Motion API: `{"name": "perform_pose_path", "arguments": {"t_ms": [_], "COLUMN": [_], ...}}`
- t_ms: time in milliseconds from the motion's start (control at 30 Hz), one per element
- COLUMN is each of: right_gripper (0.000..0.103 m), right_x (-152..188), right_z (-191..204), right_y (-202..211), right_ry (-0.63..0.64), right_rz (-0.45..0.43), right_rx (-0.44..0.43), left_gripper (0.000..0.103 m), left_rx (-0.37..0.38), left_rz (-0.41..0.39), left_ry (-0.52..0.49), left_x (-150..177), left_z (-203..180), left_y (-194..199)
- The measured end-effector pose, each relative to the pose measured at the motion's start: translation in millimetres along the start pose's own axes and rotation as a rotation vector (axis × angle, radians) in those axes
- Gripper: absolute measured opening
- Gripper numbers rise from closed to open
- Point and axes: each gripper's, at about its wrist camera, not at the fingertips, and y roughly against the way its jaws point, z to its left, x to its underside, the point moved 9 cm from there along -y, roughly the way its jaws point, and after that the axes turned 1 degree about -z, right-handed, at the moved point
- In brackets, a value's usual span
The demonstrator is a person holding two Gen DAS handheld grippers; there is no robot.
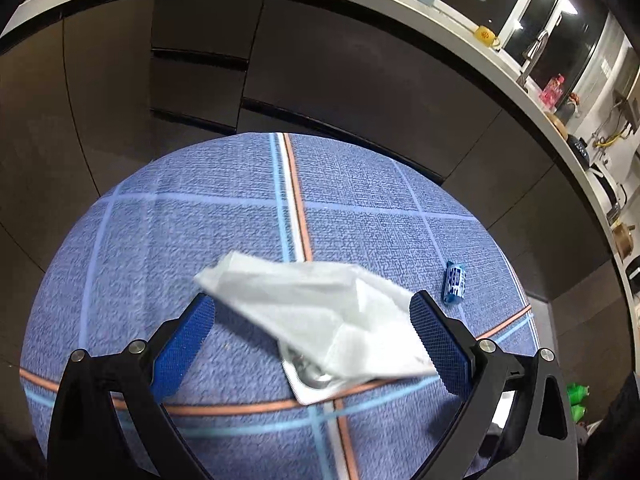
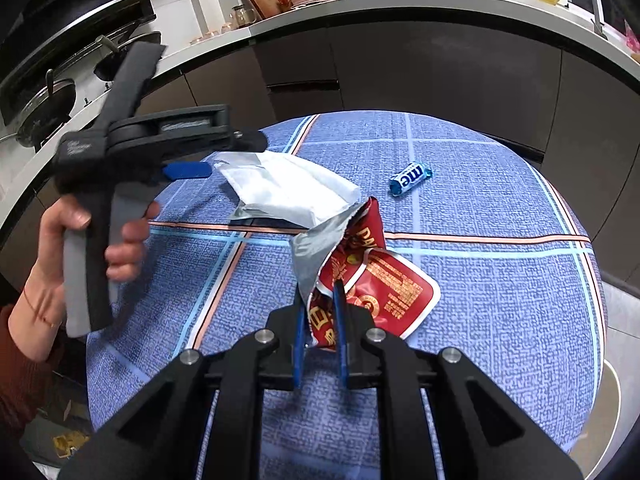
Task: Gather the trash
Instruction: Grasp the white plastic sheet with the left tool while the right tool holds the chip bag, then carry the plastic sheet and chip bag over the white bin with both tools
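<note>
A round table under a blue checked cloth [image 2: 500,280] with pale blue, white and orange stripes stands before dark brown cabinets [image 1: 340,80] topped by a curving white counter [image 2: 400,4], with a stove [image 2: 48,104] at left and a dark window [image 1: 560,12] reflecting lights.

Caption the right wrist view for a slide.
Right gripper clamps torn red foil wrapper above blue checked tablecloth; small blue candy lies beyond.
</note>
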Motion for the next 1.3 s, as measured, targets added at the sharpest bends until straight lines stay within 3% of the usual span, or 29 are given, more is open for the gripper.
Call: {"name": "perform_pose_path", "arguments": {"t_ms": [167, 267, 333, 433, 500, 633, 967, 1300], "right_gripper": [0.014, 0.014, 0.014, 0.014, 0.014, 0.014, 0.014, 0.014], "right_x": [1.5, 3.0, 4.1, 6.2, 6.9, 7.7, 3.6, 5.8], "right_z": [-8.5, -12.7, -14.9, -17.4, -18.0, -20.7, -22.6, -24.1], "right_y": [3.8, 3.9, 3.5, 4.5, 6.3, 13.9, 48.0, 97.7], "right_ry": [-0.018, -0.035, -0.045, -0.057, -0.061, -0.067, -0.08, -0.061], "right_rz": [-0.003, -0.001, 0.001, 0.001, -0.002, -0.015, -0.076, -0.143], "right_rx": [0.003, -0.001, -0.003, -0.009, -0.012, -0.008, -0.006, 0.012], "left_gripper": [0.093, 0.072, 0.064, 0.039, 0.001, 0.001, 0.001, 0.001], "left_rx": [-0.038, -0.07, -0.09, -0.096, -0.082, -0.056, -0.002, 0.028], "left_rz": [-0.004, -0.014, -0.013, 0.007, 0.051, 0.058, -0.063, -0.074], "left_ry": [-0.052, -0.107, -0.149, -0.192, -0.206, -0.211, -0.245, -0.205], "left_x": [-6.2, -6.8, -5.2, 1.9, 7.7, 14.0, 9.5, 53.2], "left_z": [-14.9, -24.1, -30.0, -33.0, -36.3, -42.4, -76.1, -85.9], "left_y": [-9.7, -10.5, -11.8, -16.0, -23.7, -22.1, 55.5, 115.1]}}
